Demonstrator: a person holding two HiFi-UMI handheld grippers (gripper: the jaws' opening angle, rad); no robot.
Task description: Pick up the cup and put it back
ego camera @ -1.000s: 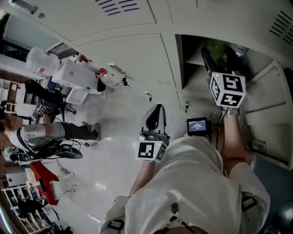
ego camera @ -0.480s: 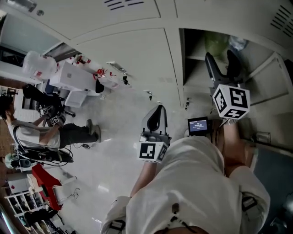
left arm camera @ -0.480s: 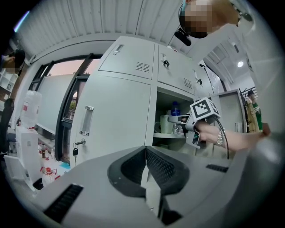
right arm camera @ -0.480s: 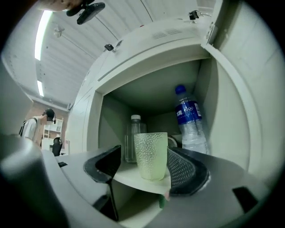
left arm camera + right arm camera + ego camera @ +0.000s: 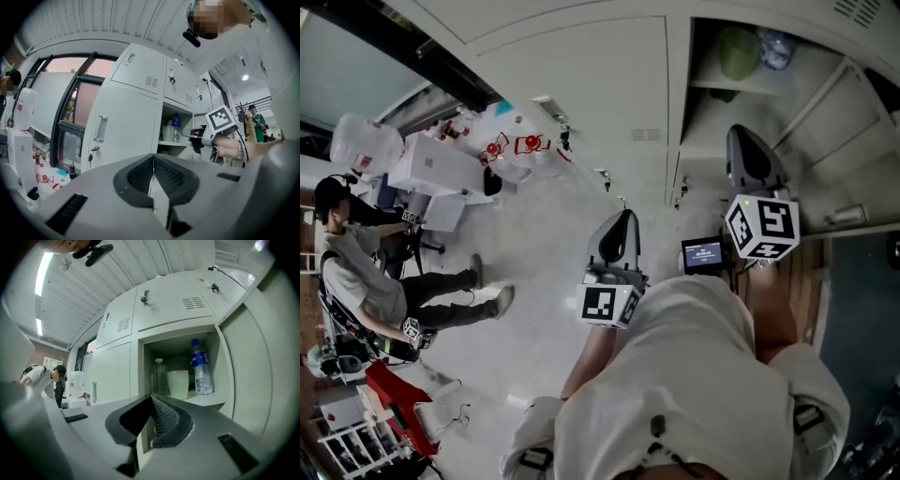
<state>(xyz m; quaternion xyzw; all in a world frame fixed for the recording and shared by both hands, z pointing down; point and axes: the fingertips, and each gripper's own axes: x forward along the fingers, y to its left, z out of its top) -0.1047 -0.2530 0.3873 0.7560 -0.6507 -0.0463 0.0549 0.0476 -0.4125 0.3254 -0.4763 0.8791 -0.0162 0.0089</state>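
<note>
Both sets of jaws, how do they stand?

Your left hand-held gripper [image 5: 153,156] is closed and empty. Your right hand-held gripper [image 5: 151,398] has just closed on nothing.

And the cup?

The pale green textured plastic cup [image 5: 178,383] stands on the open locker's shelf [image 5: 205,398], between two clear bottles [image 5: 201,371].
</note>
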